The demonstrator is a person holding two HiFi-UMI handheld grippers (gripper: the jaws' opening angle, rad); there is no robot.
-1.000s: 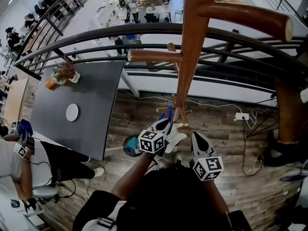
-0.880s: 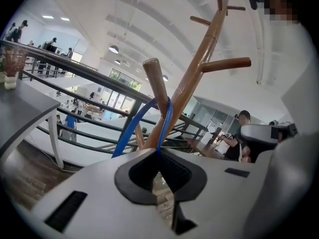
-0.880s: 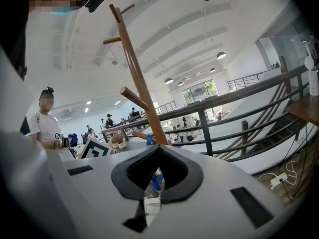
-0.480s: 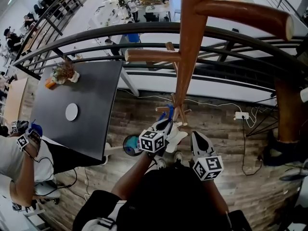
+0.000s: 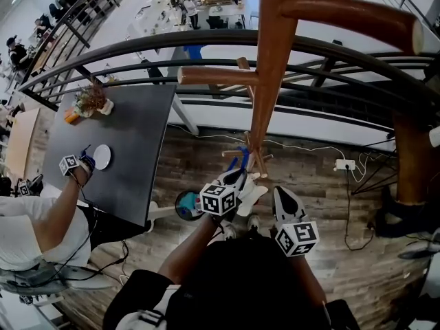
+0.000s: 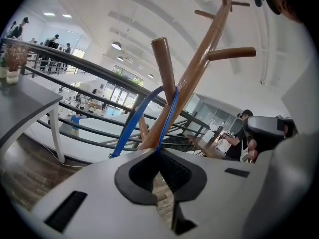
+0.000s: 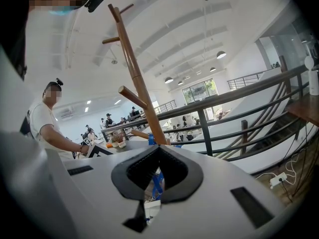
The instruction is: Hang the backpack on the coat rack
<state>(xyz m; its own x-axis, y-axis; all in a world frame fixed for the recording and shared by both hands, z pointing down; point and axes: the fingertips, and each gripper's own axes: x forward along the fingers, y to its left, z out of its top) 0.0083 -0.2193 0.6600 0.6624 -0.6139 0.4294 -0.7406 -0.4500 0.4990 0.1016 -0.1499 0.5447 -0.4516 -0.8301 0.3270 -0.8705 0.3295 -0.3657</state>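
Backpack strap (image 6: 132,127), blue: looped over 1 peg (image 6: 163,63) of wooden coat rack (image 6: 199,59); left gripper (image 6: 158,153) pinches it, likely seating the loop. Right gripper (image 7: 158,151) pressed together, empty.

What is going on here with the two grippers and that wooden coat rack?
A person stands at the coat rack with a gripper in each hand. The left gripper is shut on a blue strap, which loops around a low peg of the rack. The right gripper is shut on nothing, beside it. The bag itself is hard to make out.
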